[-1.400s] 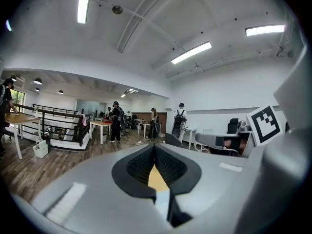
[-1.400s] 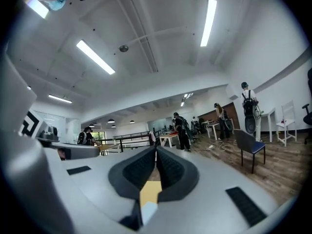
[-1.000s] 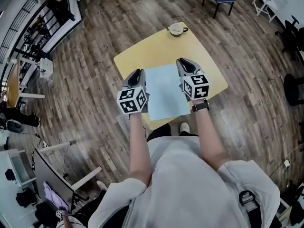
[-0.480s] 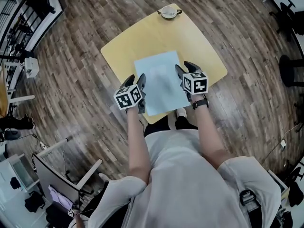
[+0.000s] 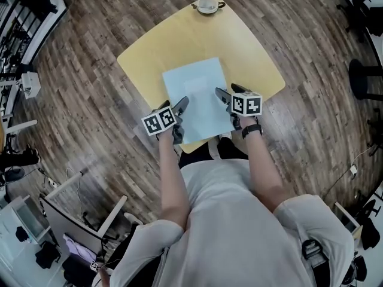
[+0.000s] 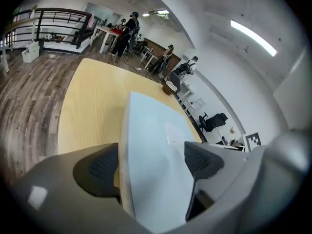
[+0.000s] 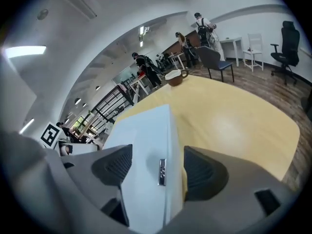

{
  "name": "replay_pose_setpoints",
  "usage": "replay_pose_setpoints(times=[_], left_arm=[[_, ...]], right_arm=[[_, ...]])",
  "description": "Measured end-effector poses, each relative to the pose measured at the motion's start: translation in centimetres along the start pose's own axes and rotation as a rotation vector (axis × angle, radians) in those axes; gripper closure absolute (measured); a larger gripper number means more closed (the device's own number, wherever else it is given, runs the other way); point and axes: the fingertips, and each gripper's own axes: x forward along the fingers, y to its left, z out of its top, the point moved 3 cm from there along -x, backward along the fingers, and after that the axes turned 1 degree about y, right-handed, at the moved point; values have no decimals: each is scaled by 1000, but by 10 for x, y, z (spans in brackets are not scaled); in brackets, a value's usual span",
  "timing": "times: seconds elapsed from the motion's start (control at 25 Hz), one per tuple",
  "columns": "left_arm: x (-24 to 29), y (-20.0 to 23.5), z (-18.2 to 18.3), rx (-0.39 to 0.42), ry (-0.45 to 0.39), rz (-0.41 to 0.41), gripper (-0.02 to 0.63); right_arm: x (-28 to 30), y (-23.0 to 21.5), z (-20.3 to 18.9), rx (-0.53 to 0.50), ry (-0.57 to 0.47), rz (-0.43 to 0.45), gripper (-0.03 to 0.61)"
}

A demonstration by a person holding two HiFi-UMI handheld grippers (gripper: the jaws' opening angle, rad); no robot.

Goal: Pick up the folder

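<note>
The pale blue folder [image 5: 196, 94] lies flat on the yellow table [image 5: 173, 40], its near end by the table's front corner. My left gripper [image 5: 178, 113] straddles the folder's left edge [image 6: 156, 150], and its jaws have just been opening. They now stand wide, with the pads off the folder. My right gripper [image 5: 226, 99] straddles the right edge [image 7: 146, 145], where a small metal clasp [image 7: 161, 172] shows. Its jaws have also just been opening and stand apart from the folder.
A cup [image 5: 207, 5] stands at the table's far corner and also shows in the right gripper view [image 7: 176, 77]. Wooden floor surrounds the table. Chairs [image 5: 365, 76], desks and several people are farther off around the room.
Both grippers came down with the folder from above the table to its surface. Their jaws went from shut on the folder's edges to wide apart, and the folder now rests on the table.
</note>
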Motion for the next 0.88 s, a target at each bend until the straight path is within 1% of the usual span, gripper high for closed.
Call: replay_pose_setpoints(times=[0.16, 0.32, 0.36, 0.4, 0.44, 0.64, 0.76, 0.88], left_arm=[[10, 1, -10, -30, 31, -13, 195], [13, 8, -14, -53, 26, 22, 199], [13, 9, -14, -60, 23, 31, 204], [13, 11, -14, -63, 22, 41, 229], [12, 12, -14, -62, 22, 52, 258], [10, 12, -15, -55, 14, 76, 275], [6, 13, -13, -57, 14, 71, 279], [1, 10, -5, -48, -8, 68, 282]], right_arm=[[5, -4, -15, 37, 39, -10, 282], [11, -5, -25, 78, 49, -1, 282], [11, -5, -26, 89, 45, 1, 282], [11, -6, -27, 93, 43, -1, 283], [11, -6, -27, 89, 45, -6, 284], [8, -3, -26, 64, 60, -34, 285], [8, 3, -21, 33, 57, -19, 285], [6, 9, -8, -10, 38, -14, 287]])
